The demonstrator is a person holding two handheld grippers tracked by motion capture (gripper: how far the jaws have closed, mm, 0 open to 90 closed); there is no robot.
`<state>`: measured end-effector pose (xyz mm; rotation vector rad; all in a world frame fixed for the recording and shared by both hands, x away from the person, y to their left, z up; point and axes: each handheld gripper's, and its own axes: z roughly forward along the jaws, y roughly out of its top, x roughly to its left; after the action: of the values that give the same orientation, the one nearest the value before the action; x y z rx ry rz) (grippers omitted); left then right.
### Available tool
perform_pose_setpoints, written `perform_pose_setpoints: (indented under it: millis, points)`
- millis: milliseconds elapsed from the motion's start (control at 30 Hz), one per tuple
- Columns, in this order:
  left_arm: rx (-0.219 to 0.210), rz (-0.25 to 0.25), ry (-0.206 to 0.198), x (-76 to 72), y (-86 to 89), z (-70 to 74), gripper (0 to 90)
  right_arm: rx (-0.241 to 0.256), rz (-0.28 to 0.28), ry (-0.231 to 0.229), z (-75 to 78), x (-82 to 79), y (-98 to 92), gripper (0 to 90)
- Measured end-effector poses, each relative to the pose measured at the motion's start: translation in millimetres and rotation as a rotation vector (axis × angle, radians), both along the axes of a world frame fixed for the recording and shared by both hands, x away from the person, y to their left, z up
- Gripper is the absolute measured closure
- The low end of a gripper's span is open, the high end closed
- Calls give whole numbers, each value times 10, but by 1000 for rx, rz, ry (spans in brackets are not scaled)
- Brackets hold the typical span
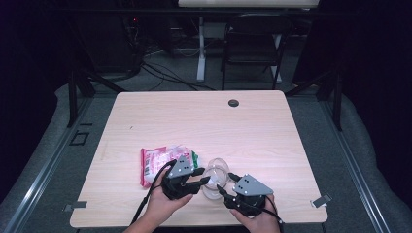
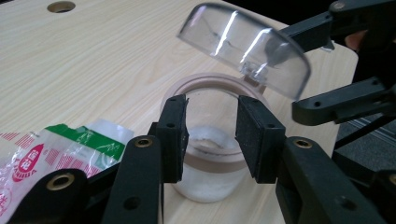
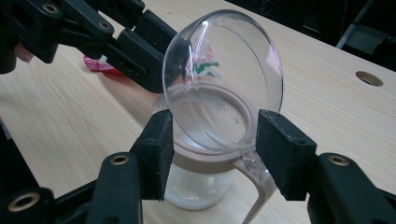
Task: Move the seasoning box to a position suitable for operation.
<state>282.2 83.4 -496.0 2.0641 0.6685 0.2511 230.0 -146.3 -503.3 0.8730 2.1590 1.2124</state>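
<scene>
Down at the lower middle of the high view, both hands are in close on a small clear jar (image 1: 214,180) standing on the desk (image 1: 204,121). The left gripper (image 1: 204,180) comes in from the left, the right gripper (image 1: 219,190) from the lower right, and the jar sits right between them.

Over to the left gripper view: the jar (image 2: 210,154) fills the centre of the frame, tan collar round its mouth, something white in the bottom. The two black fingers (image 2: 172,137) stand either side of the collar, left pad right against it, right pad close beside it — they look clenched on the jar, though whether the right pad actually touches cannot be told. The domed clear lid (image 2: 245,46) is tipped up in the upper middle of the frame, hinged at the collar's far edge.

Now the right gripper view: the lid (image 3: 223,77) stands nearly upright in the centre, open face toward the camera, above the jar (image 3: 198,179). This gripper's fingers (image 3: 156,154) flank the collar and the lid's lower edge with a visible gap on each side — released, grasping nothing. A tan strap hangs from the collar at lower right.

A red, white and green packet (image 1: 158,162) lies on the desk just left of the jar.
</scene>
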Motion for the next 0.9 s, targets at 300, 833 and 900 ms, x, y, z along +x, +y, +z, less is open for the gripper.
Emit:
perform_pose_setpoints:
  millis: [300, 833, 900]
  points:
    - [-2, 13, 35, 67, 15, -94, 619, 6, 4, -2, 1, -6, -22, 489]
    - [-2, 3, 43, 69, -5, -148, 625, 29, -12, 6, 12, -21, -102, 502]
    - [-2, 3, 41, 67, -3, -149, 626, 36, -19, 6, 14, -26, -125, 503]
